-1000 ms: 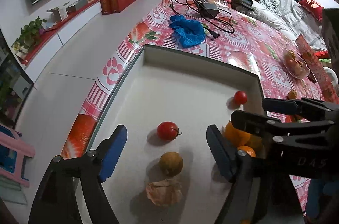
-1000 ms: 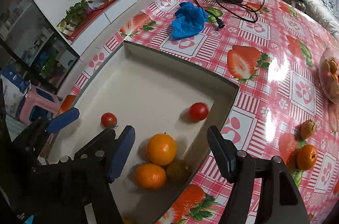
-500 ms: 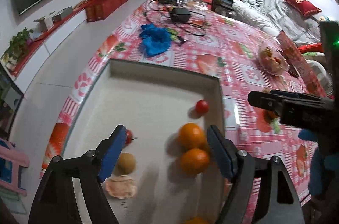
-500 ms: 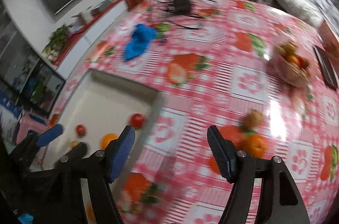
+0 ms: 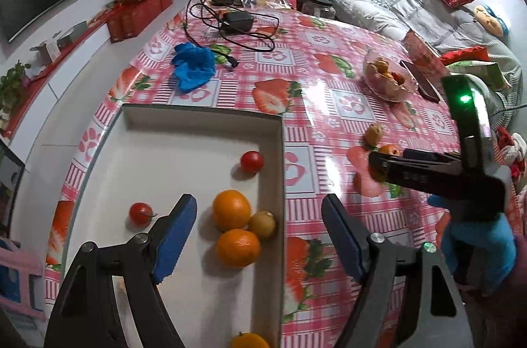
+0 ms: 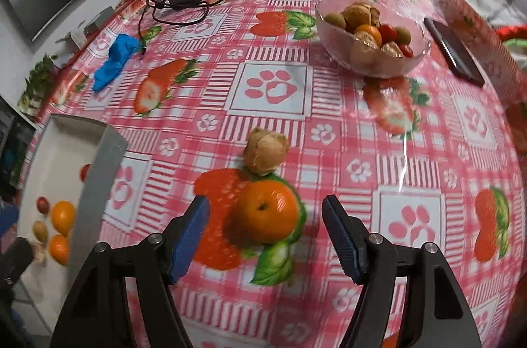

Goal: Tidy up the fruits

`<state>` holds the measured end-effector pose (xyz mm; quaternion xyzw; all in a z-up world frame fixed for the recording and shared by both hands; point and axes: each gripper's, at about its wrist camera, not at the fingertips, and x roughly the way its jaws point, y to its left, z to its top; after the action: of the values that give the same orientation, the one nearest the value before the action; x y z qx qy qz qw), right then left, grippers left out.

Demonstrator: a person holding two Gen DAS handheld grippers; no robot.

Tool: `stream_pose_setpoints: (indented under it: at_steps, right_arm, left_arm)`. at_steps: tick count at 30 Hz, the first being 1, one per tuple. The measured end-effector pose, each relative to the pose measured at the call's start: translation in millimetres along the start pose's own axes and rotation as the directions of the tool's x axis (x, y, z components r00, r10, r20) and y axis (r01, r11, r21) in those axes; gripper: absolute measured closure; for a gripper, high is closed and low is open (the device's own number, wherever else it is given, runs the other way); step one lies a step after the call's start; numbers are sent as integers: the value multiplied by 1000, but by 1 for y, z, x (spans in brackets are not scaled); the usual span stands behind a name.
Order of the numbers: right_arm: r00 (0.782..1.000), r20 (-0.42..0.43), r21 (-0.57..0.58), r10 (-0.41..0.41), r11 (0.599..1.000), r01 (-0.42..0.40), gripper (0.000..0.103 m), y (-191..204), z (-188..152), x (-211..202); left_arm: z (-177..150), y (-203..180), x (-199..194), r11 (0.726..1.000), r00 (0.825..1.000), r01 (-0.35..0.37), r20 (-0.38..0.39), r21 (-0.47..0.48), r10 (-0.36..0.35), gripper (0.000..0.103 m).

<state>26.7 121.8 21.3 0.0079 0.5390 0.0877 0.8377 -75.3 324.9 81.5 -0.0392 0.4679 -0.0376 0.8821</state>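
Left wrist view: left hand-held gripper [image 5: 258,236] spread wide, empty, above the white tray [image 5: 204,117]. Two oranges [image 5: 231,209] and a small brown-green fruit [image 5: 262,224] lie between its fingers, untouched; two tomatoes [image 5: 252,161] farther off.

Right wrist view: right hand-held gripper [image 6: 265,236] agape, empty. A mandarin [image 6: 267,211] sits on the tabletop [image 6: 273,91] between the pads, apart from both; a walnut-like brown fruit [image 6: 266,152] just beyond it; glass fruit bowl [image 6: 372,61] well beyond.

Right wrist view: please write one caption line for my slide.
Open right gripper hovers over an orange on the strawberry tablecloth, beside a brown fruit.
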Motion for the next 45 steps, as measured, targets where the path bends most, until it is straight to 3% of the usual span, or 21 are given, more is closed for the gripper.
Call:
stream_pose_setpoints:
  at_steps: [5, 7, 10, 17, 27, 32, 36, 38, 39, 45]
  right_arm:
    - [1000, 6, 5, 11, 1000, -11, 33, -3, 0, 9]
    - [1000, 19, -13, 10, 1000, -10, 50, -1, -1, 8]
    - [999, 31, -35, 18, 999, -17, 63, -1, -2, 7]
    - [997, 40, 2, 59, 998, -60, 64, -28, -16, -6]
    - [997, 62, 76, 53, 995, -58, 63, -79, -72, -44]
    - [996, 66, 97, 62, 993, -68, 63, -86, -87, -49]
    - [995, 79, 91, 60, 994, -68, 63, -85, -91, -51]
    - [995, 85, 88, 60, 994, -67, 63, -85, -92, -51]
    - [994, 88, 87, 58, 994, -66, 63, -85, -93, -51]
    - [994, 103, 87, 47, 995, -56, 63, -82, -101, -55]
  left_arm:
    - [8, -14, -2, 1000, 1000, 20, -8, 22, -20, 22]
    - [12, -22, -2, 999, 1000, 27, -6, 36, -26, 22]
    - [22, -37, 2, 998, 1000, 28, -5, 62, -28, 22]
    - [42, -73, 32, 993, 998, 63, -28, 101, -60, 22]
    - [59, -131, 106, 985, 992, 105, -80, 137, -95, 22]
    - [58, -153, 135, 983, 995, 76, -79, 165, -63, 23]
    - [56, -157, 147, 986, 997, 50, -65, 158, -40, 41]
    - [55, -159, 146, 984, 998, 43, -53, 173, -34, 67]
    - [55, -159, 146, 983, 998, 50, -53, 176, -41, 72]
    - [37, -148, 130, 984, 997, 63, -62, 166, -53, 76]
